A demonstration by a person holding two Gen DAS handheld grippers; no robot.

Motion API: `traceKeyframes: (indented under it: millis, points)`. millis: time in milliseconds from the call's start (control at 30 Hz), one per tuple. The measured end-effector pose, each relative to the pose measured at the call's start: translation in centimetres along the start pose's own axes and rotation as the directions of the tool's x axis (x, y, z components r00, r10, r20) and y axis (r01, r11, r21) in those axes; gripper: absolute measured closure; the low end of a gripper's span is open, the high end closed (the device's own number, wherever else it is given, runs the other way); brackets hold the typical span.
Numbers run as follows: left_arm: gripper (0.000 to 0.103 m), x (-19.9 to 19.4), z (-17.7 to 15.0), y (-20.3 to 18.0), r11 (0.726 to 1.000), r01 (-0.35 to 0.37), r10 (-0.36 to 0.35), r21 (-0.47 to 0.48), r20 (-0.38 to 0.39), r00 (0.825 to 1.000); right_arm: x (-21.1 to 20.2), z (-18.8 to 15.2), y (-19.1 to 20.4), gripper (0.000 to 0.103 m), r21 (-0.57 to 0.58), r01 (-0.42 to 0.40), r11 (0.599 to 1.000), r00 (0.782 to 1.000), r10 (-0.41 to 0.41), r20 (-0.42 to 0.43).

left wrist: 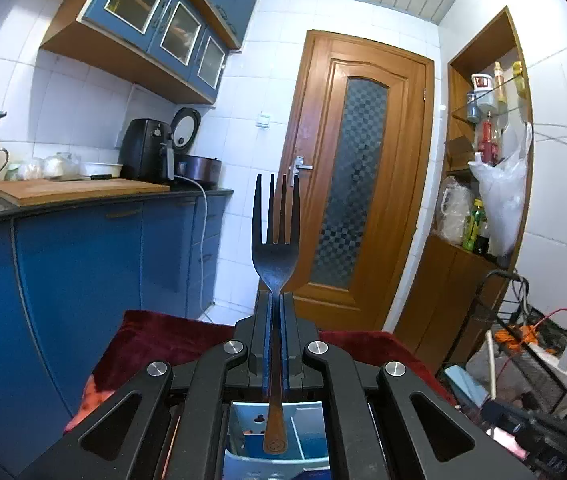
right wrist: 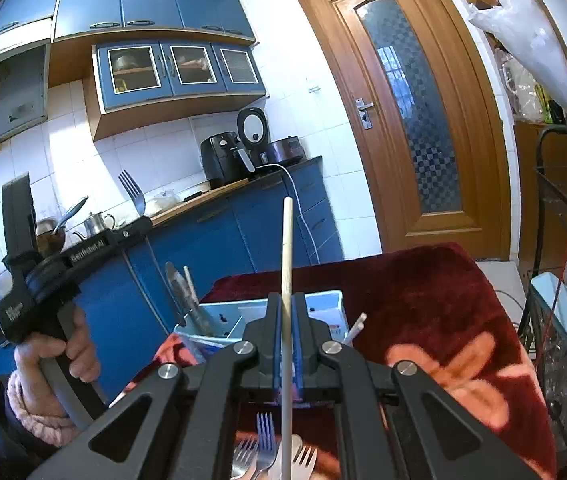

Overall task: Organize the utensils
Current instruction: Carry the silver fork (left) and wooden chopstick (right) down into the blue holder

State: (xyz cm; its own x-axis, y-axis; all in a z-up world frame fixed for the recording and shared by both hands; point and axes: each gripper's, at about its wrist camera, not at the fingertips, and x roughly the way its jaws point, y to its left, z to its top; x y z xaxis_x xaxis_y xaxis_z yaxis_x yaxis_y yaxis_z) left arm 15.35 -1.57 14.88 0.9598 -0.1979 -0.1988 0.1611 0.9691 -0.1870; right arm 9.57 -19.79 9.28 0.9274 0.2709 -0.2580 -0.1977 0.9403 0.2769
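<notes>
Our left tongs (left wrist: 276, 320) are closed on a dark fork (left wrist: 275, 236), which stands upright with its prongs up and its brown handle end hanging below, over the light blue organizer box (left wrist: 307, 432). Our right tongs (right wrist: 287, 320) are closed on a pale chopstick (right wrist: 286, 264), also upright (its top reaches above the edge of the table). The box (right wrist: 243, 316) stands on the table, covered with a dark red cloth (right wrist: 423, 300), and already holds a knife (right wrist: 177, 284) and another stick in its left part. Near the bottom of the right view we see several loose forks (right wrist: 266, 436) lying on the cloth. In this view the left hand (right wrist: 57, 354) grips the handle of its tool.
</notes>
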Motion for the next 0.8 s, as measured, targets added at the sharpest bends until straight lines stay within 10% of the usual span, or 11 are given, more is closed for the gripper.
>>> traceKeyframes:
  millis: [800]
  points:
    - [0.100, 3.5, -6.3, 1.2, 1.000, 0.016, -0.016, -0.010, -0.063, 0.998, 8.0, 3.2, -0.3, 0.097, -0.029, 0.164, 0.986, 0.967, -0.155, 0.203]
